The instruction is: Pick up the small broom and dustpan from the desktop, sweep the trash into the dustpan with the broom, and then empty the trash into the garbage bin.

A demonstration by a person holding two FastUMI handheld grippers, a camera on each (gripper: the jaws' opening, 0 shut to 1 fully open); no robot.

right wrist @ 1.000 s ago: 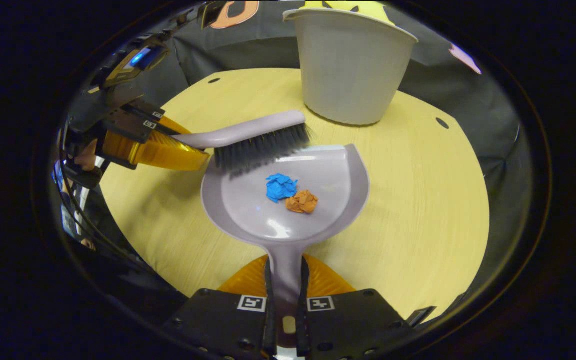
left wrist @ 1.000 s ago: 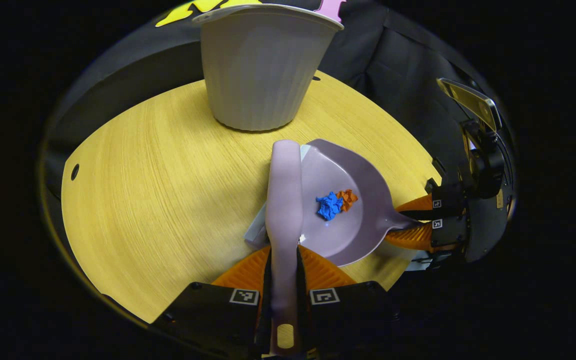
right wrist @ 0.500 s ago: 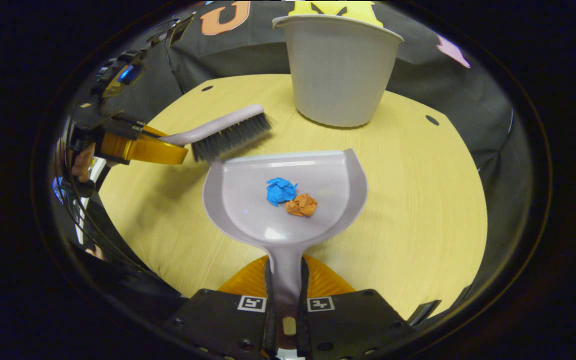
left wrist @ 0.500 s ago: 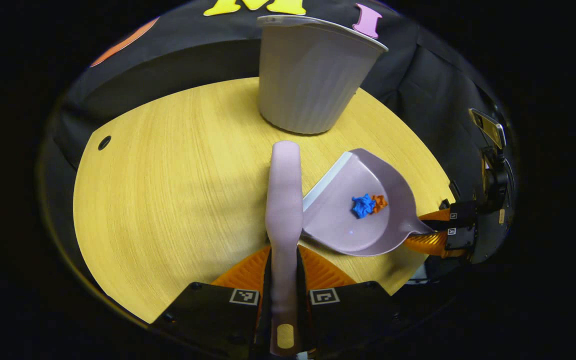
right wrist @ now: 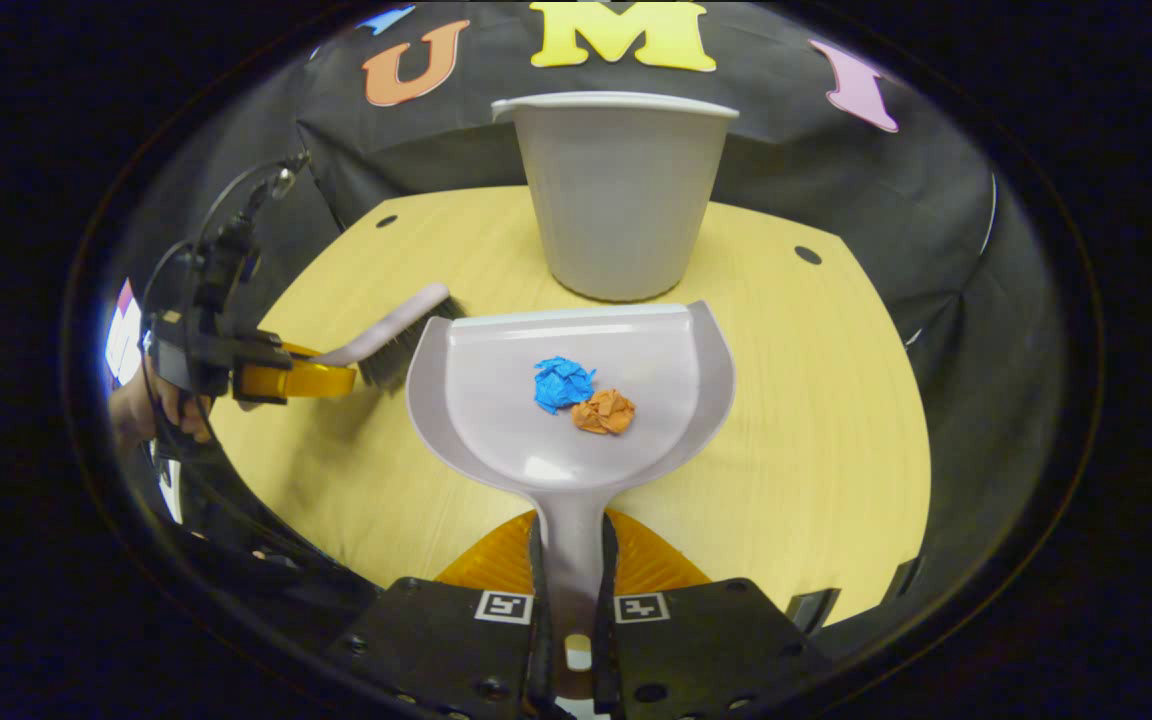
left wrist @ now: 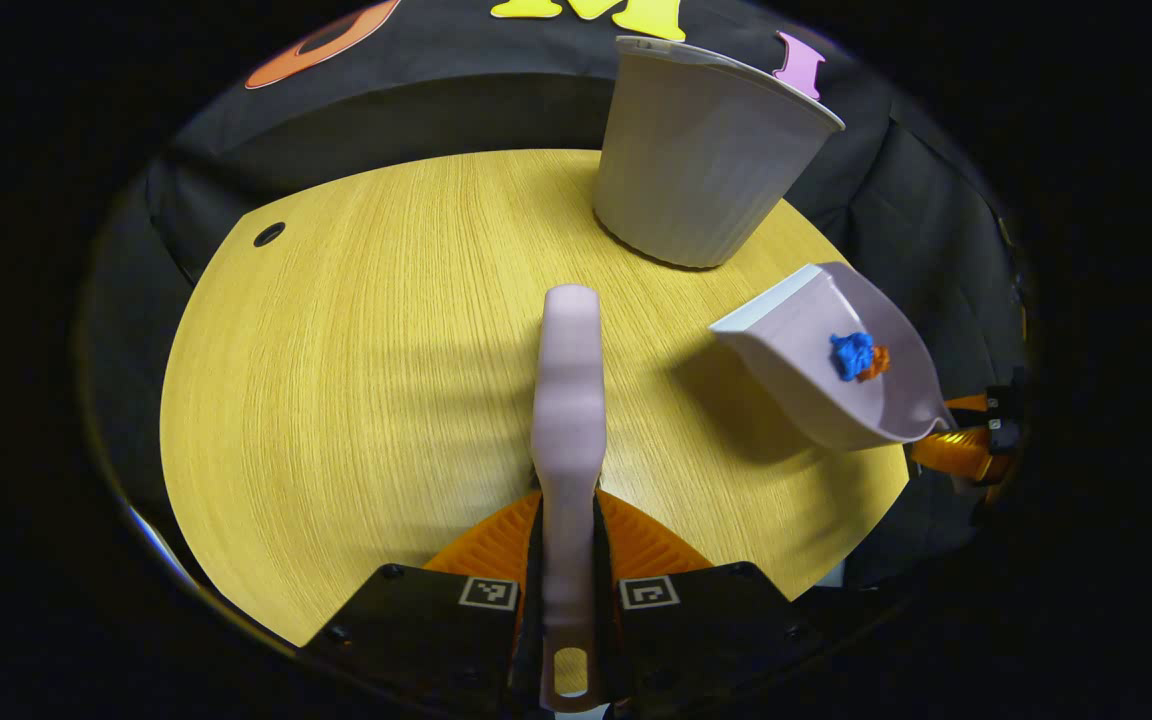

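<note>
- Fingers of the right gripper [right wrist: 572, 560] clamp the dustpan [right wrist: 496, 400] handle; pan is held out ahead of them, apparently lifted off the counter [right wrist: 816, 400].
- Blue paper wad [right wrist: 563, 384] and orange paper wad [right wrist: 604, 411] lie touching in the pan.
- Garbage bin [right wrist: 616, 200] stands just beyond the pan's front lip.
- Left gripper [left wrist: 568, 560] fingers grip the broom [left wrist: 568, 400] handle, head pointing forward over the counter.

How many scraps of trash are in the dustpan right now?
2. A blue paper wad and an orange paper wad lie touching near the middle of the dustpan, held above the table by the right gripper. None seen on the table.
</note>
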